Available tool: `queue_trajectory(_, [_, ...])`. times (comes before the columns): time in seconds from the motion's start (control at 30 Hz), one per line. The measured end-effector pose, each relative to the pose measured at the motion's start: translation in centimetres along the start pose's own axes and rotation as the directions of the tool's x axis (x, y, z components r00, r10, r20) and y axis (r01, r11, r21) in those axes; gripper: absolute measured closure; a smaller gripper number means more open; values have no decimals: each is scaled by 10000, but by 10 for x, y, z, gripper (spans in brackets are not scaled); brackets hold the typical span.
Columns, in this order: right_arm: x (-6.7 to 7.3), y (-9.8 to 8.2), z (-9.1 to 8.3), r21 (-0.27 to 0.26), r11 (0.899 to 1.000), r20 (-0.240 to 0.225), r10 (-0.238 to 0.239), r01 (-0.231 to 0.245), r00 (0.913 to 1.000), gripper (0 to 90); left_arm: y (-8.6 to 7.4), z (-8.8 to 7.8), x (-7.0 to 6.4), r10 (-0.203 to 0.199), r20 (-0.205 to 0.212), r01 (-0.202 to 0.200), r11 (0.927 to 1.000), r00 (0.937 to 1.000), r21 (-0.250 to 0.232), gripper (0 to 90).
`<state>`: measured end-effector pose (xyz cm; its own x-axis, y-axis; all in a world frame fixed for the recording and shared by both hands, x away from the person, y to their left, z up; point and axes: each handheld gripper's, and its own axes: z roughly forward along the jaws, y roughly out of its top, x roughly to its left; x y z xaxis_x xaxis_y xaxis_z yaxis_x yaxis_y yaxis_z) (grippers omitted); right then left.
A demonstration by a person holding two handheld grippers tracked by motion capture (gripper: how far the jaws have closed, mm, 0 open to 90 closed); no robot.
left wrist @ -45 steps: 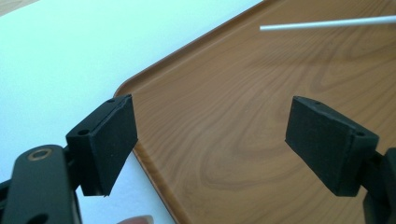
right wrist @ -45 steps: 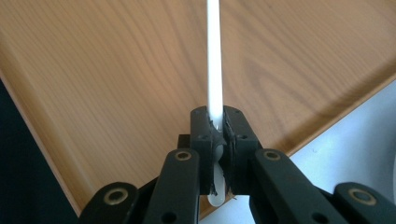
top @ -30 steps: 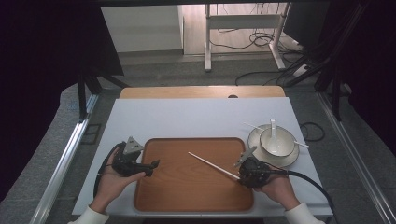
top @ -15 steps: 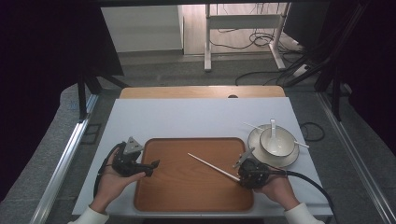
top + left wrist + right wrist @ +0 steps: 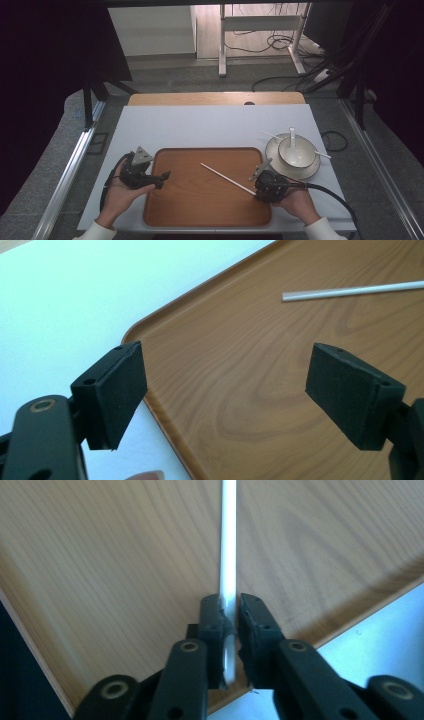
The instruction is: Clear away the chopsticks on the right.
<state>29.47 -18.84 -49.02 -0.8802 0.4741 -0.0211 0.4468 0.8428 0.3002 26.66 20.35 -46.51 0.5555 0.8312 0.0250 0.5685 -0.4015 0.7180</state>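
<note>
A white chopstick point(image 5: 225, 177) lies slantwise on the brown wooden tray point(image 5: 200, 210). Its near end sits between the pads of my right gripper point(image 5: 256, 192) at the tray's right edge. In the right gripper view the chopstick point(image 5: 228, 540) leans on the left pad, with a thin dark gap to the right pad. The jaws of the right gripper point(image 5: 230, 605) have just been opening and are open a crack around the stick. My left gripper point(image 5: 162, 180) rests at the tray's left edge. The left gripper point(image 5: 227, 395) is wide open over the bare tray point(image 5: 240, 365), with the chopstick's far end point(image 5: 350, 290) beyond it.
A white bowl point(image 5: 295, 152) with a white spoon point(image 5: 292, 137) in it stands on a white plate point(image 5: 280, 167) right of the tray. A second white stick point(image 5: 270, 135) lies across the plate. The white tabletop point(image 5: 215, 125) stretches behind the tray.
</note>
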Motion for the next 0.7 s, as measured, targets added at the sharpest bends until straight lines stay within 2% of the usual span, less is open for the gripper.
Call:
queue_trajectory(0.07, [0, 0, -3, -168, 9999, 90, 23, -21, 10000, 697, 0, 0, 0, -6, -1, 6, 10000, 10000, -8, 166])
queue_trajectory(0.2, [-1, 1, -14, -1014, 9946, 124, 229, -215, 9997, 582, 0, -1, 1, -32, -24, 32, 10000, 10000, -15, 166])
queue_trajectory(0.27, [0, 3, -20, -1599, 9867, 101, 327, -307, 9994, 546, 1, -1, 1, -29, -40, 29, 10000, 10000, -27, 166])
queue_trajectory(0.4, [4, 11, -30, -2693, 9626, -46, 283, -285, 9996, 465, 1, -2, 0, -32, -45, 31, 10000, 10000, -59, 166])
queue_trajectory(0.43, [5, 14, -30, -2831, 9587, 151, 335, -279, 9993, 449, 1, -2, 0, -42, -45, 41, 10000, 10000, -68, 166])
queue_trajectory(0.47, [5, 14, -30, -2831, 9587, 151, 335, -279, 9993, 449, 1, -2, 0, -42, -45, 41, 10000, 10000, -68, 166])
queue_trajectory(0.5, [6, 18, -30, -2861, 9579, 547, 408, -235, 9977, 438, 2, -2, 0, -25, -47, 25, 10000, 10000, -55, 166])
queue_trajectory(0.53, [8, 27, -28, -2883, 9575, 816, 268, -22, 9963, 431, 1, -1, 0, -7, -27, 7, 10000, 10000, -31, 166])
queue_trajectory(0.63, [10, 42, -22, -3025, 9531, 416, 83, 47, 9991, 471, 1, 0, -1, 10, -30, -10, 10000, 10000, -13, 166])
queue_trajectory(0.7, [10, 54, -17, -2992, 9541, 226, -80, 144, 9997, 516, 1, -1, 0, 4, -31, -4, 10000, 10000, -15, 166])
